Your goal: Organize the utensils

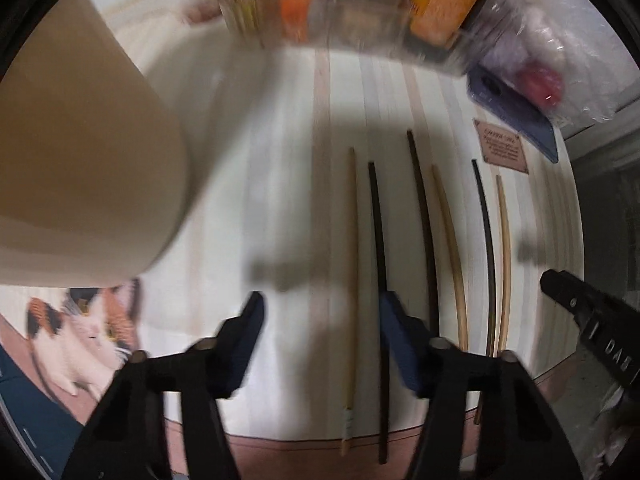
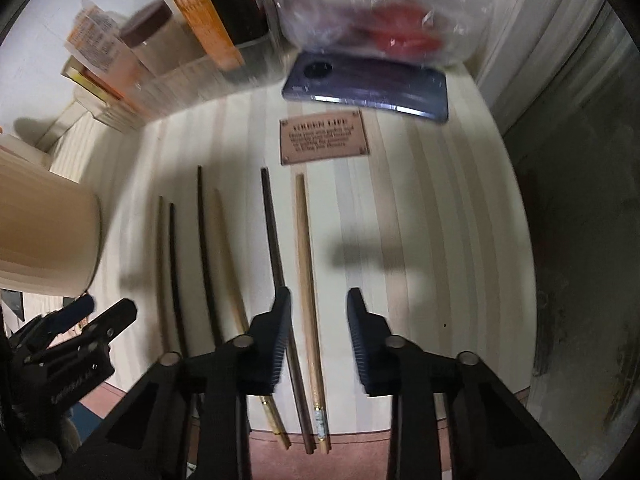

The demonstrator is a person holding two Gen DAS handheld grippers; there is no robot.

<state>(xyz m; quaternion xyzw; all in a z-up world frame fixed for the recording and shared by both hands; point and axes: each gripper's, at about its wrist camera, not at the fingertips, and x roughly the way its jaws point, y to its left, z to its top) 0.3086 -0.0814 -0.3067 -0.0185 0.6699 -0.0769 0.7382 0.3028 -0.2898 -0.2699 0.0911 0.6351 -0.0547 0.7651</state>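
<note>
Several chopsticks lie side by side on the pale striped table, light wood and dark ones alternating. In the left wrist view a light chopstick [image 1: 352, 280] and a dark chopstick [image 1: 378, 280] lie between the fingers of my open, empty left gripper [image 1: 320, 316]. A large cream cup [image 1: 80, 184] stands close at the left. In the right wrist view a dark chopstick [image 2: 276, 256] and a light chopstick [image 2: 306, 264] lie by my open, empty right gripper [image 2: 318, 308]. The cream cup [image 2: 44, 232] is at its left. The left gripper [image 2: 100, 316] shows at the lower left.
A dark phone [image 2: 368, 84], a brown label card [image 2: 324, 138] and a clear plastic bag with something red [image 2: 384, 20] lie at the table's far end. Boxes and jars [image 2: 188, 28] stand along the back. The table's front edge is near. A cat picture [image 1: 88, 332] lies left.
</note>
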